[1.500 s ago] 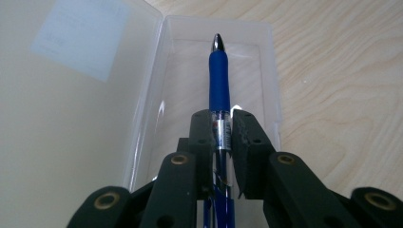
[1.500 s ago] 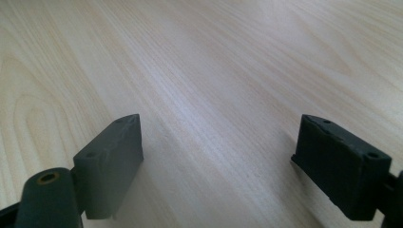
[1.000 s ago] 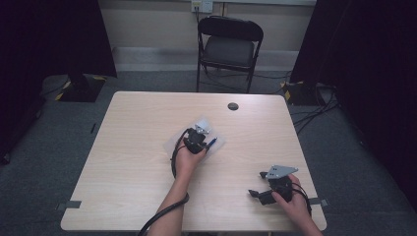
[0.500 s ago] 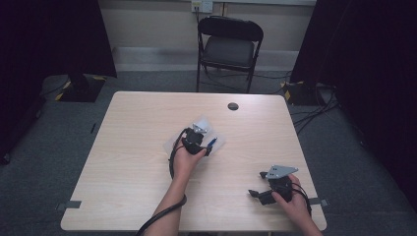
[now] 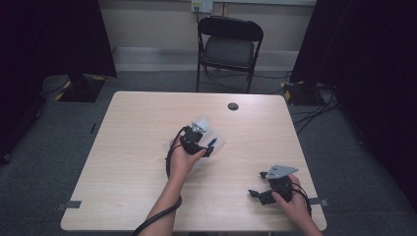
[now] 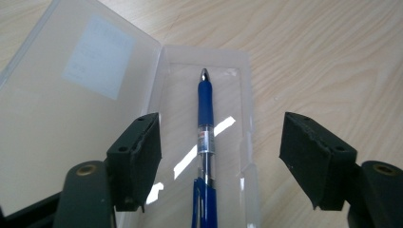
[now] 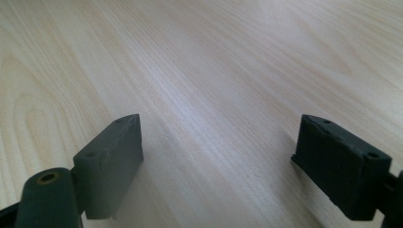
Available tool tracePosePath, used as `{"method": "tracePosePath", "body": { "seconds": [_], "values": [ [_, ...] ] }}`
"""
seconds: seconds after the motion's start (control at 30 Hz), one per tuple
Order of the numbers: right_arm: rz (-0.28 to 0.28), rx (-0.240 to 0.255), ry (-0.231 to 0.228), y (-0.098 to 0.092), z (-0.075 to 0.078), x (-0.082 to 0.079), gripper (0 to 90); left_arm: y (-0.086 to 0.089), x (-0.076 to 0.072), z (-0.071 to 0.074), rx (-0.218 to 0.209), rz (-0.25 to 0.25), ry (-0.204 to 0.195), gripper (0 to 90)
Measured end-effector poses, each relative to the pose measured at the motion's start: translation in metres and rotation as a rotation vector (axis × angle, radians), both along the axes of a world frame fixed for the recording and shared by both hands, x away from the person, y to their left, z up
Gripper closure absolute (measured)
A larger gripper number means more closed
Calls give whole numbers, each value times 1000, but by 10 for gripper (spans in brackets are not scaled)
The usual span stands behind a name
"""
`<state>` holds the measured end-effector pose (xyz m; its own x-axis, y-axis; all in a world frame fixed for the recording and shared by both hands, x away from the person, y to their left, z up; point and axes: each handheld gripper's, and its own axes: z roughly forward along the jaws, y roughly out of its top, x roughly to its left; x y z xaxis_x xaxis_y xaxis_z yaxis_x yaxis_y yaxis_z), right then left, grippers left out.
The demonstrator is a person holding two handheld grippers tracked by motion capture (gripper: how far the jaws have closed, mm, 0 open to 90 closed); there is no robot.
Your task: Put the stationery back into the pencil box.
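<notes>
Blue and slim, the pen (image 6: 205,124) lies in the clear plastic case (image 6: 242,95) at mid-surface, lid folded open beside it. We hold our left claw (image 6: 221,159) right over that case, jaws just spread and released, the pen's long axis running straight away between them, tip far. Our right claw (image 7: 221,166), released too, rests well apart from the case, so the left is nearer.

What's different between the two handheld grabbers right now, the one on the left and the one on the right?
The left gripper hovers over a blue ballpoint pen lying in an open clear plastic case; the right gripper has bare light wooden table ahead. The left works mid-table, its fingers having just opened; the right sits near the table's front edge. Both are open, holding nothing.
</notes>
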<state>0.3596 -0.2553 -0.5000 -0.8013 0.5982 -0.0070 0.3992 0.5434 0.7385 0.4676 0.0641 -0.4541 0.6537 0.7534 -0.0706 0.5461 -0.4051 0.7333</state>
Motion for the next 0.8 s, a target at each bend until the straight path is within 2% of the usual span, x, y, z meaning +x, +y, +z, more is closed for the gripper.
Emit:
{"method": "tracePosePath", "body": {
  "seconds": [0.03,0.13,0.2,0.23,0.37,0.5,0.53,0.6,0.63,0.8],
  "values": [
    [0,0,0,0,0,0,149,0,-1,1,5,-1,-10,286],
    [0,0,0,0,0,0,149,0,-5,1,-12,-24,7,261],
    [0,0,0,0,0,0,149,1,-9,2,4,-39,22,246],
    [0,0,0,0,0,0,149,1,-10,2,-10,-45,23,233],
    [0,0,0,0,0,0,149,2,-15,3,-14,-61,18,221],
    [0,0,0,0,0,0,148,3,-22,3,-47,-81,21,194],
    [0,0,0,0,0,0,148,4,-24,5,-30,-96,35,194],
    [0,0,0,0,0,0,148,4,-29,4,-44,-112,24,190],
    [0,0,0,0,0,0,148,5,-33,5,-44,-121,38,186],
    [0,0,0,0,0,0,148,8,-43,7,-61,-148,39,184]
  ]
}}
